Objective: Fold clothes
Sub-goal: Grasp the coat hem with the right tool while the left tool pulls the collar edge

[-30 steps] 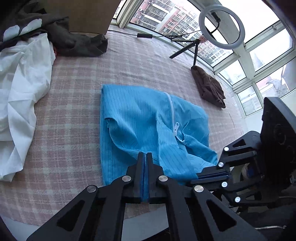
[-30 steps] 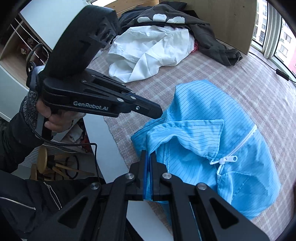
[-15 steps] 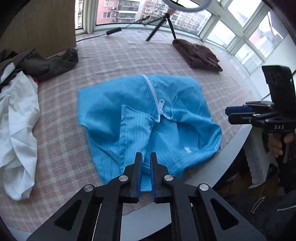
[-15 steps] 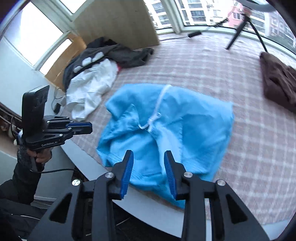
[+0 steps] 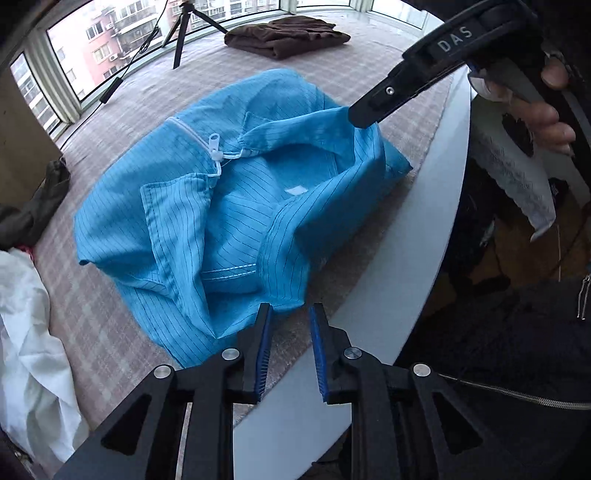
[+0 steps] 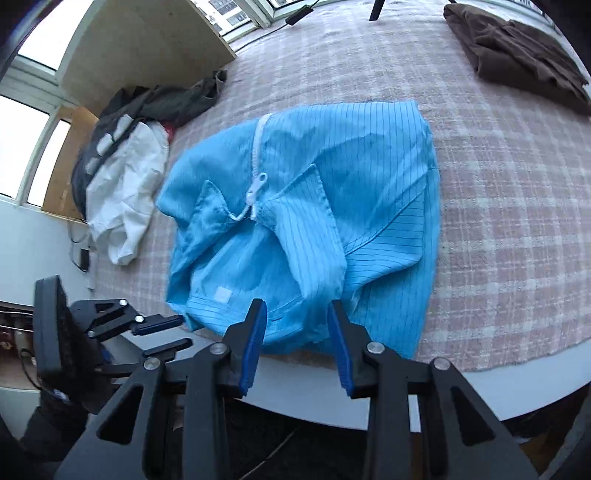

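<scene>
A blue pinstriped garment (image 5: 240, 206) with a white zipper lies crumpled on the plaid cloth, close to the table's front edge. Its collar opening and a white label face up. My left gripper (image 5: 290, 312) is open just in front of the garment's near hem, with nothing between its fingers. My right gripper (image 6: 295, 306) is open too, its blue pads either side of the hem of the blue garment (image 6: 295, 192) without clamping it. In the left wrist view the right gripper (image 5: 364, 114) hovers at the garment's right corner. In the right wrist view the left gripper (image 6: 162, 332) stands open at the left.
A folded brown garment (image 6: 517, 51) rests at the far right. A white garment (image 6: 125, 192) and a dark one (image 6: 159, 107) are heaped at the left by a wooden board (image 6: 147, 44). A tripod (image 5: 184, 26) stands at the back. The white table edge (image 5: 406, 258) runs close in front.
Both grippers were shut on the garment's edge a second ago. The right one opened first, then the left; the garment now lies released on the cloth.
</scene>
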{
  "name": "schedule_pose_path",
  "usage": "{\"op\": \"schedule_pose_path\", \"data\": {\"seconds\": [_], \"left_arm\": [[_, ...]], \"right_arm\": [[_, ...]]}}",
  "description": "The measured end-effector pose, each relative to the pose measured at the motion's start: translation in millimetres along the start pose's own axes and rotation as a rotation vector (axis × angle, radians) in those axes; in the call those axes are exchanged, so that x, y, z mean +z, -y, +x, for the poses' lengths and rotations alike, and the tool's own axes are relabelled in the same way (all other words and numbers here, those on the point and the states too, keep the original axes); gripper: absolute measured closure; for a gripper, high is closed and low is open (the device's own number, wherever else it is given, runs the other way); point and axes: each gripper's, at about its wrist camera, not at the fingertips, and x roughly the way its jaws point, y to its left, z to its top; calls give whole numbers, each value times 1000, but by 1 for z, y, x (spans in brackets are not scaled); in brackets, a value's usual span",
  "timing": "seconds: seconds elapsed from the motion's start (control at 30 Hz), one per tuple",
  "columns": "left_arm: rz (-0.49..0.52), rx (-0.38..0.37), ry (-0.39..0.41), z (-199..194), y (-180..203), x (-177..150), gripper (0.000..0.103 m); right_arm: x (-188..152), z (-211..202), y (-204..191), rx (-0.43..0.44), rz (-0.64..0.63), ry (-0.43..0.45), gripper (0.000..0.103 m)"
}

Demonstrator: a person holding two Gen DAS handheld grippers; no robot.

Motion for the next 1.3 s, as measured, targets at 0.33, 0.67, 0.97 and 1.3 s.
{"op": "schedule_pose_path", "data": {"seconds": [0.33, 0.67, 0.97, 1.3], "left_arm": [[156, -45, -74, 10, -7, 9, 99], [279, -22, -73, -15, -17, 14, 61], [440, -58, -131, 11, 0, 17, 63], [380, 106, -72, -5, -19, 33, 102]], "right_arm": [[0, 33, -2, -96, 33, -82, 71], [-8, 25, -4, -121, 18, -39, 79], [2, 34, -9, -124, 29, -56, 79], [13, 13, -17, -136, -35, 58, 95]]}}
